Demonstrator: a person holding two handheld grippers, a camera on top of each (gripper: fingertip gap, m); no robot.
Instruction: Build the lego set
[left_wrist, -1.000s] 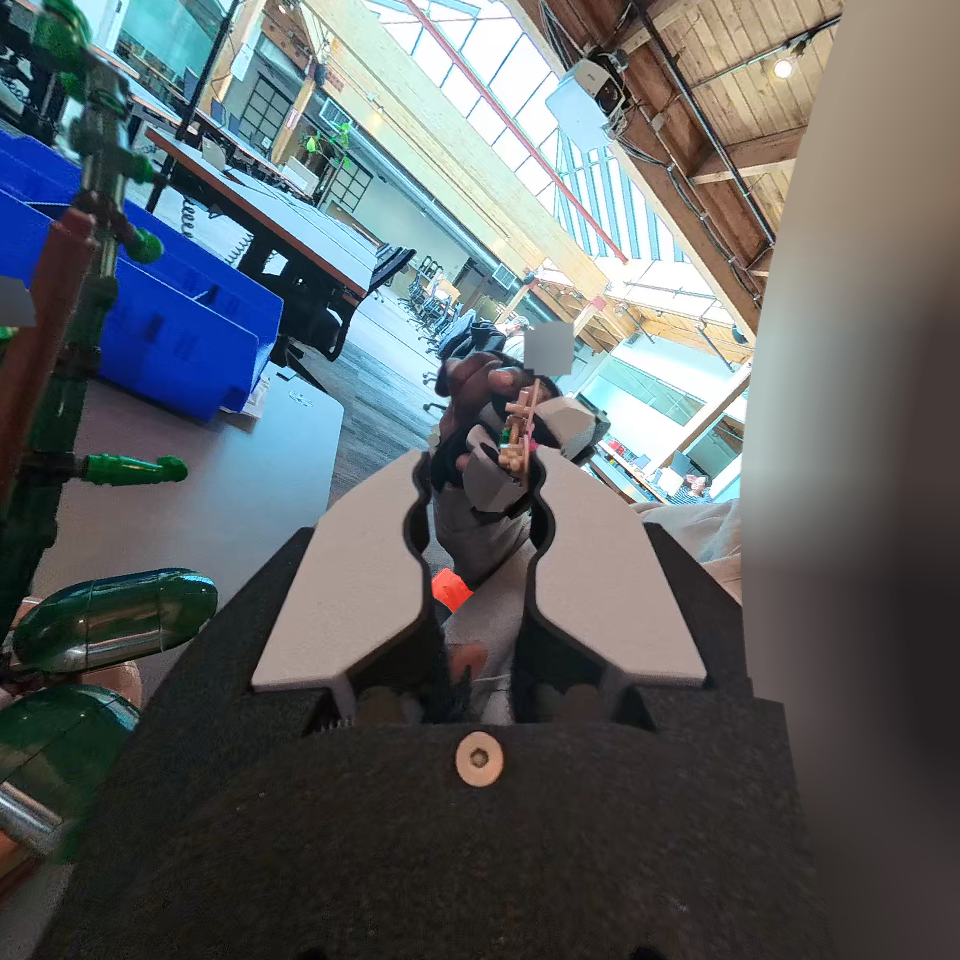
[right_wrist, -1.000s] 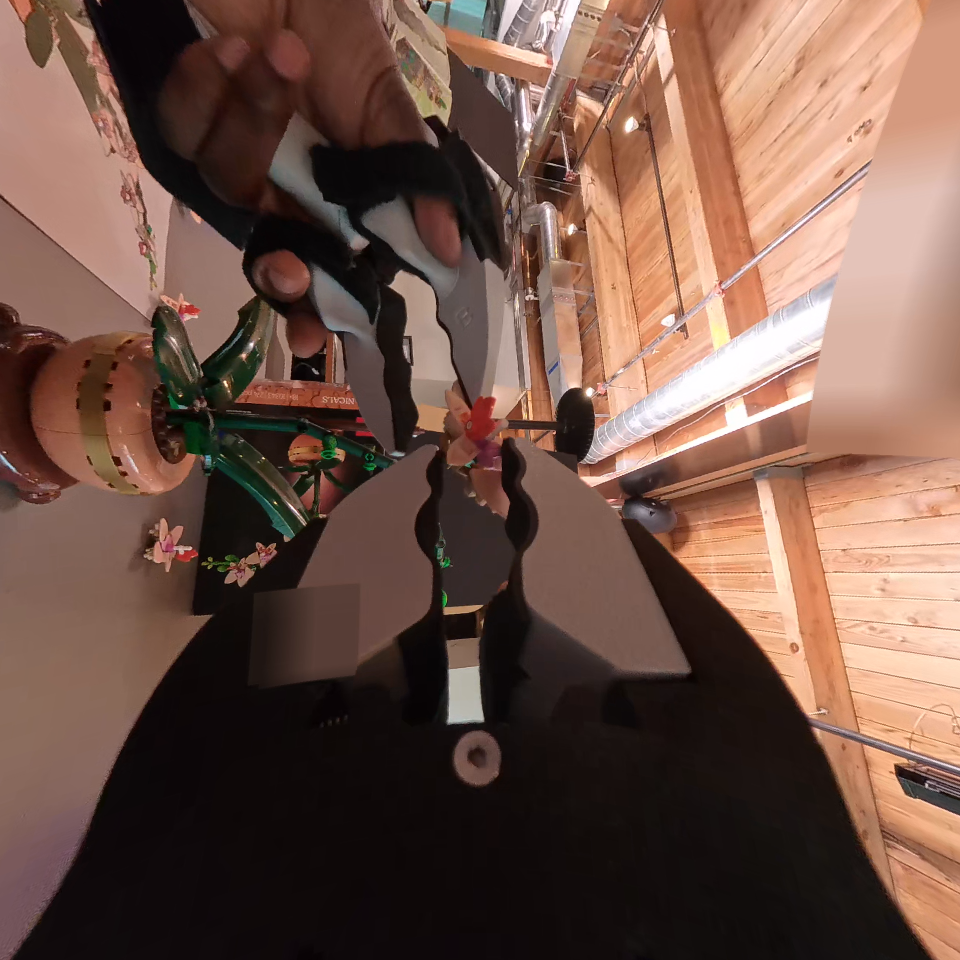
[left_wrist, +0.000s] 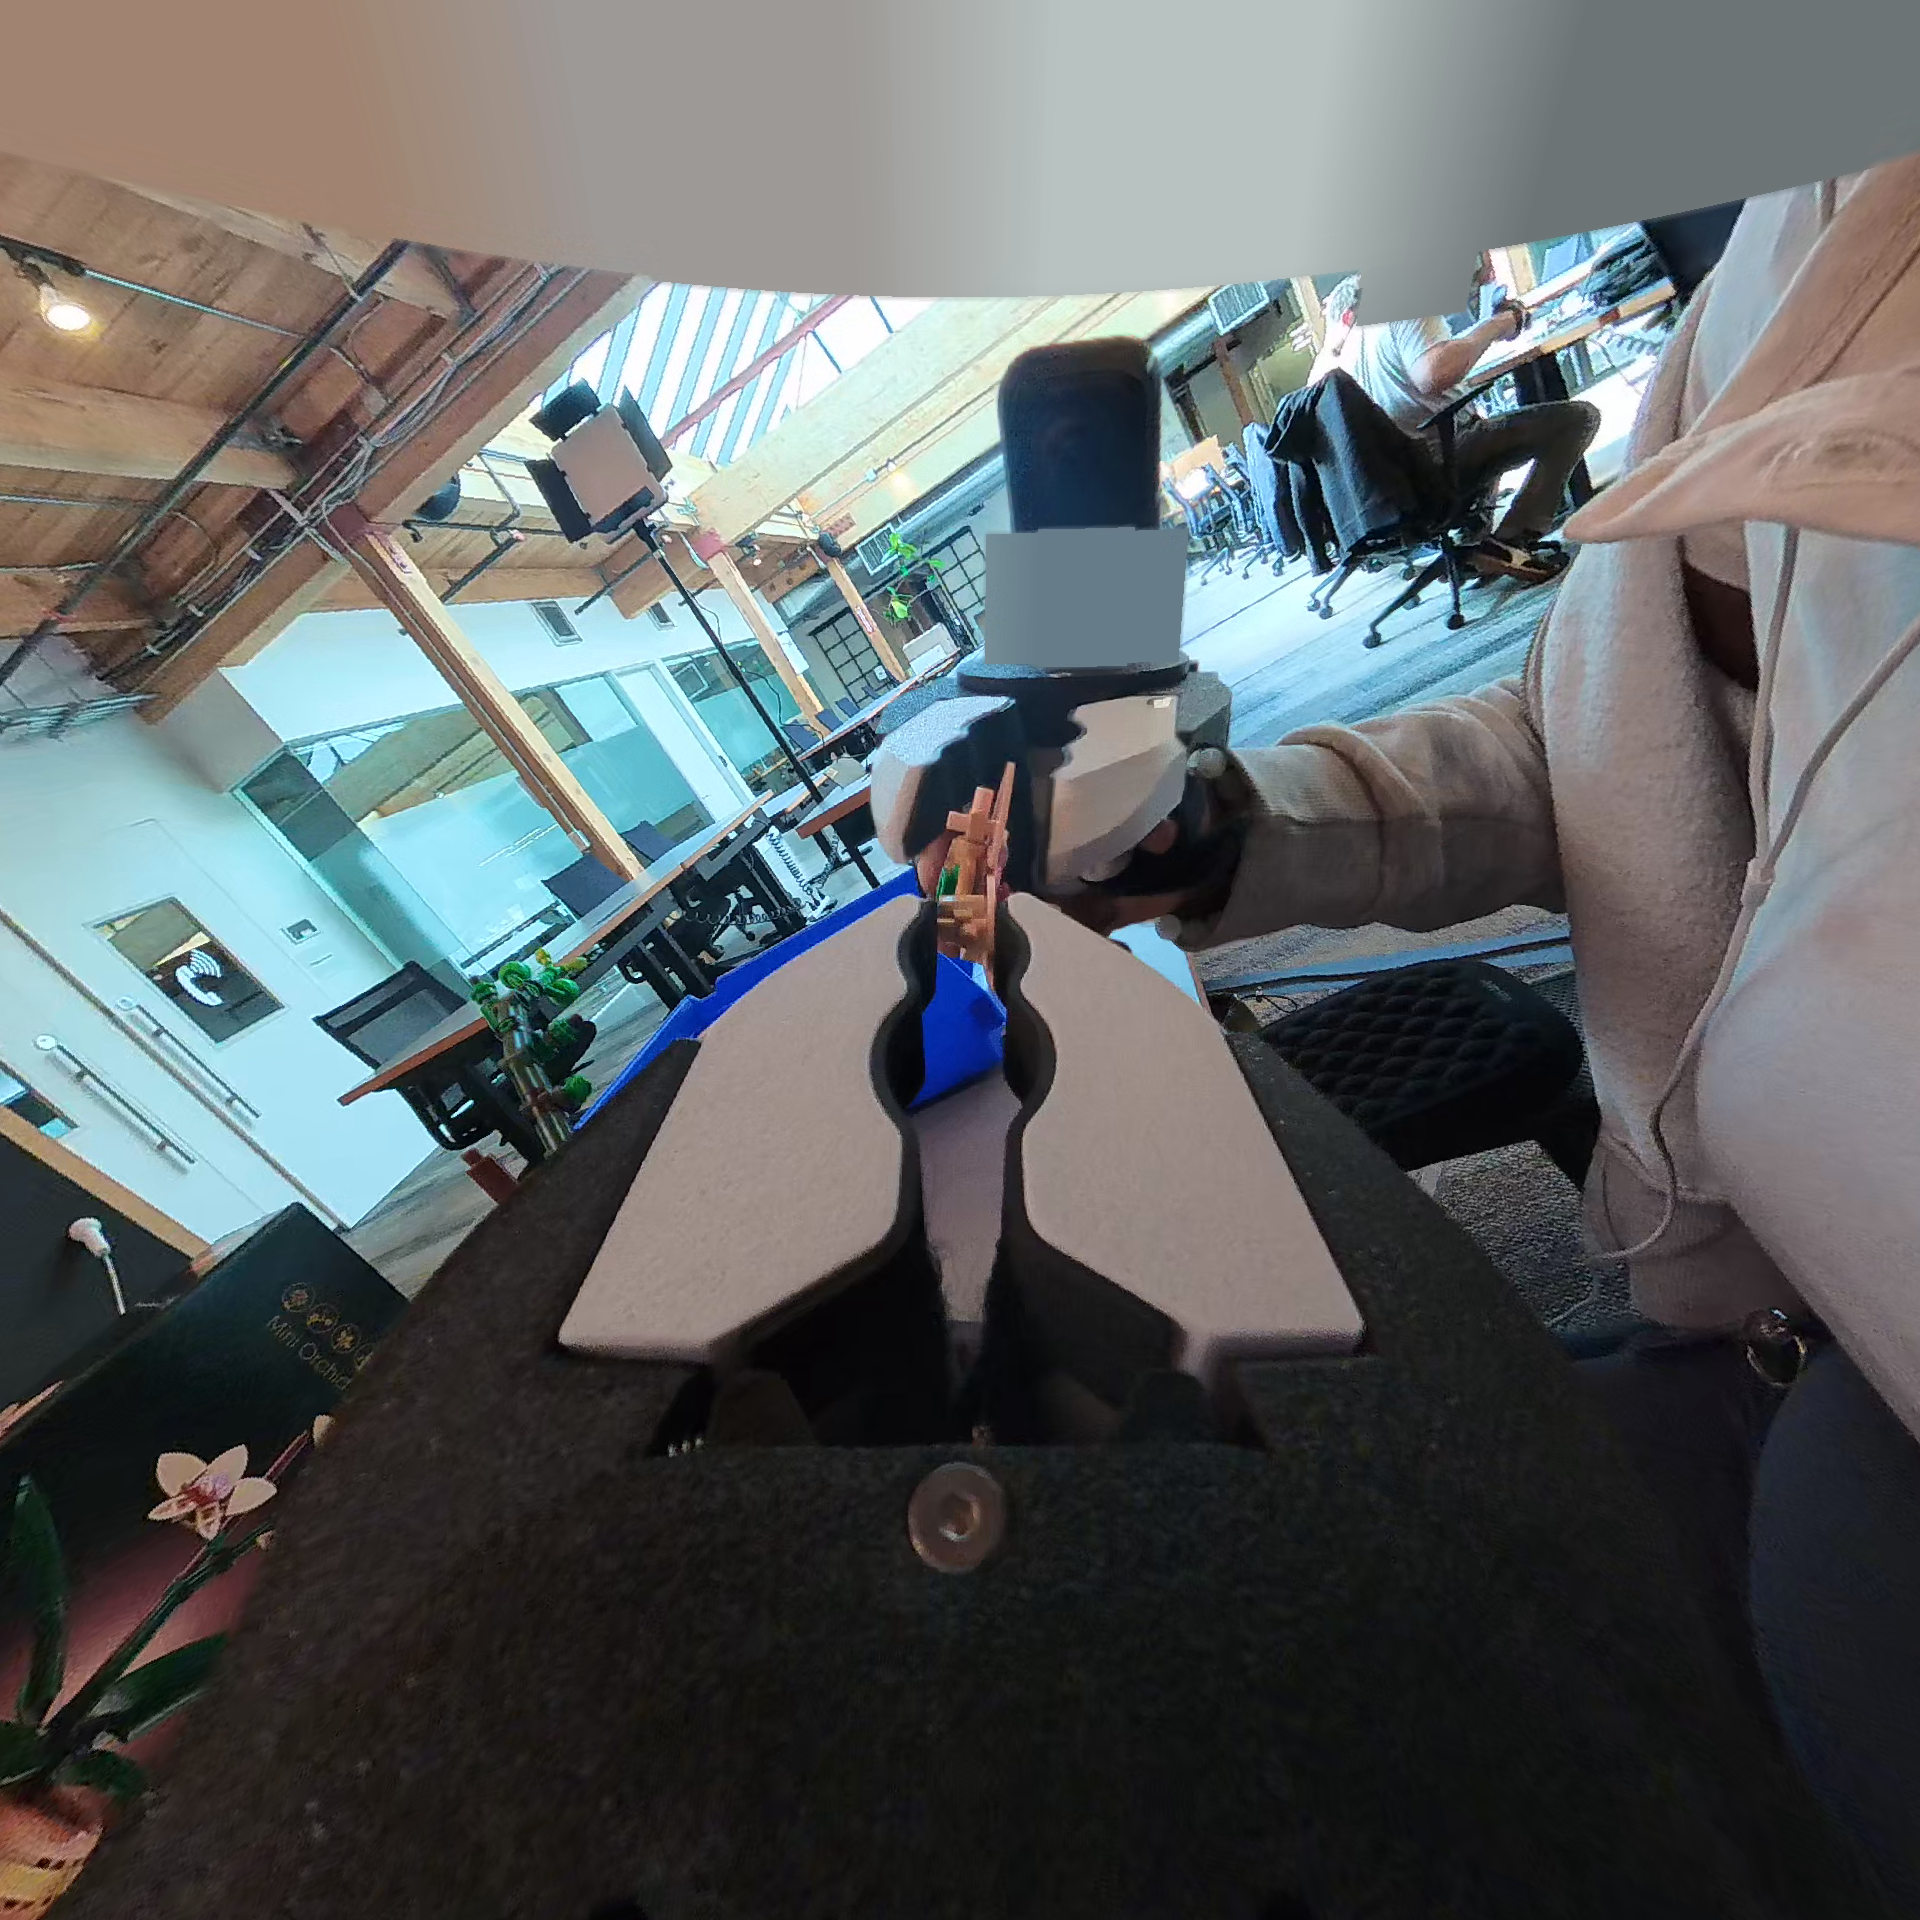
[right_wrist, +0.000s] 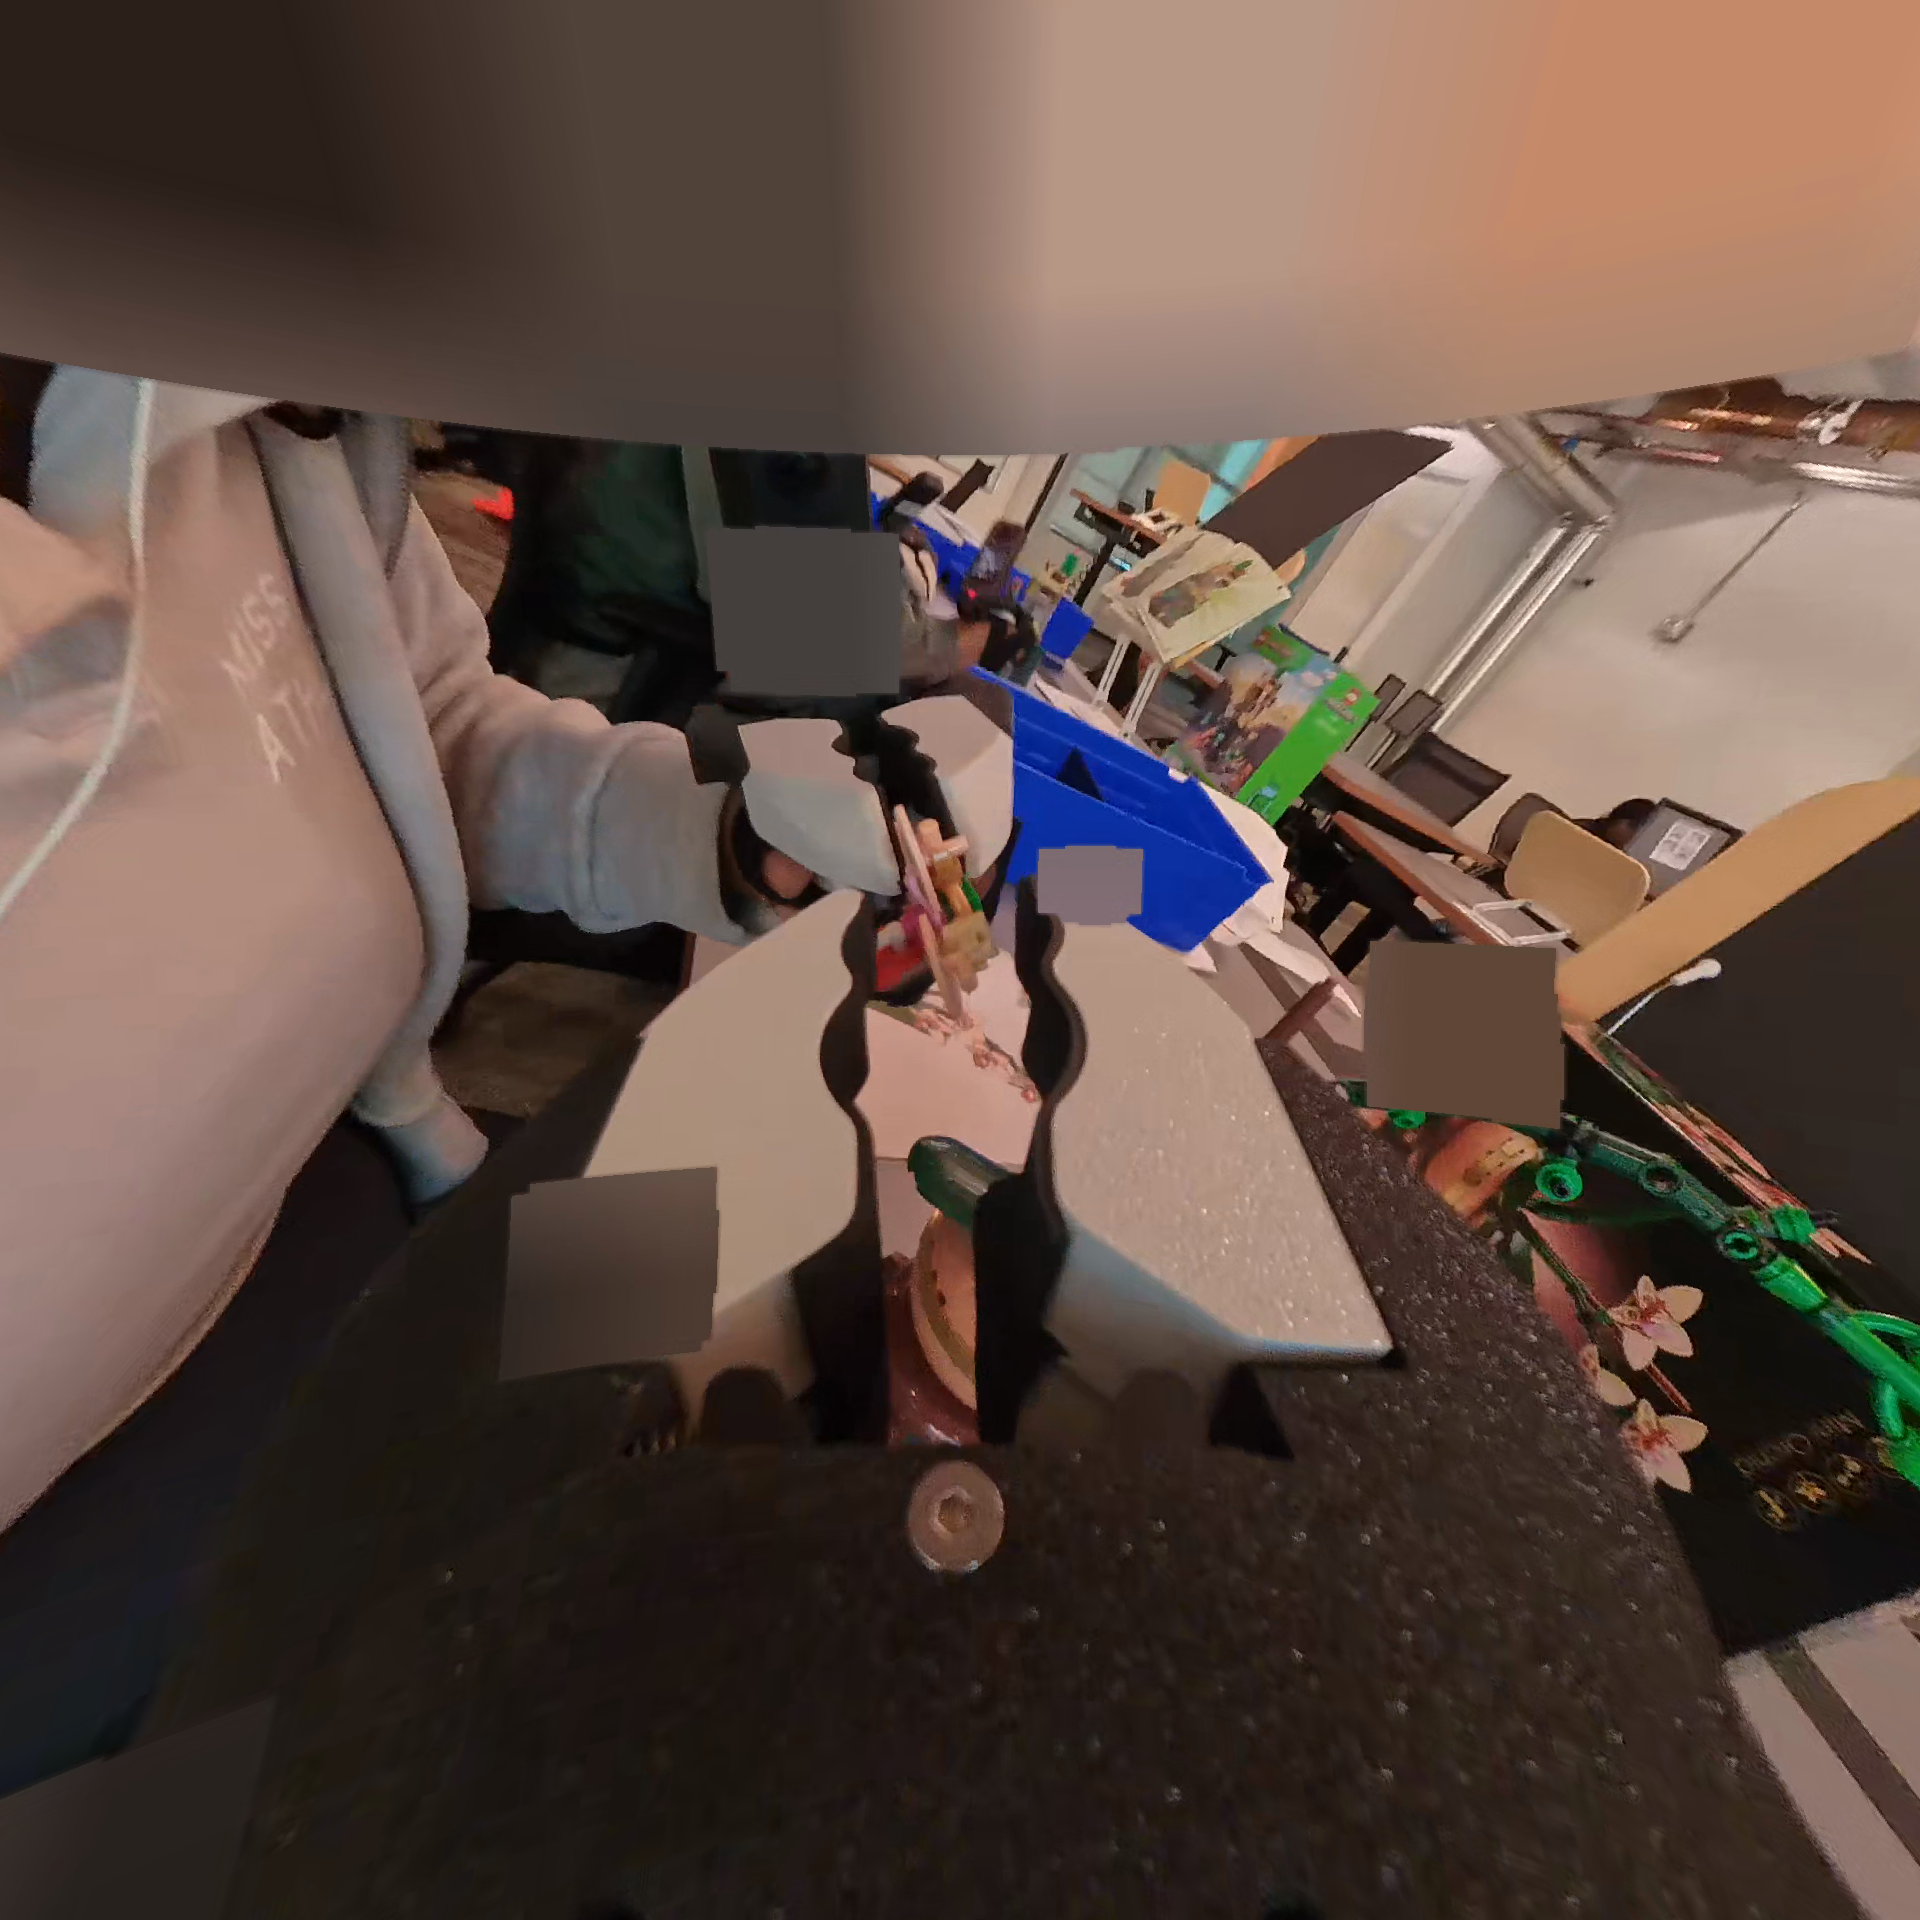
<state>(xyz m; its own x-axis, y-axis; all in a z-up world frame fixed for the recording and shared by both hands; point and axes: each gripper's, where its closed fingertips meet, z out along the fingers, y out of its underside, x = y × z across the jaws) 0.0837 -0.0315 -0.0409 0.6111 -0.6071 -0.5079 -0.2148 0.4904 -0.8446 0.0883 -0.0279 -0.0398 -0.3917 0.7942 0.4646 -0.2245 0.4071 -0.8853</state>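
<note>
You've got the pale grey bench (right_wrist: 935, 1081) under everything, and both tools are lifted off it and pointed at each other. Behind them sits the big blue plastic bin (right_wrist: 1132, 831). The dark cardboard set box with orchid pictures on it (left_wrist: 208, 1382) stands off to the side. The half-built brick orchid with the green jointed stem (right_wrist: 1662, 1195) is in front of that box. Its round tan pot (right_wrist: 940, 1299) peeks through the gap low between your right fingers.

Your left tongs (left_wrist: 964, 914) are nearly pressed together. They're pinching the little tan-and-pink brick flower (left_wrist: 977, 852) right at the tips, and it stands roughly upright and edge-on in the left wrist view. The flower is up in the air between the two tools, not on the bench.

Your right tongs (right_wrist: 940, 904) come in from the opposite side and are spread wider. The flower sits in the gap at their tips, and I can't make out either pad actually touching it. Your cream hoodie sleeve (left_wrist: 1382, 821) runs up to the right tool.
</note>
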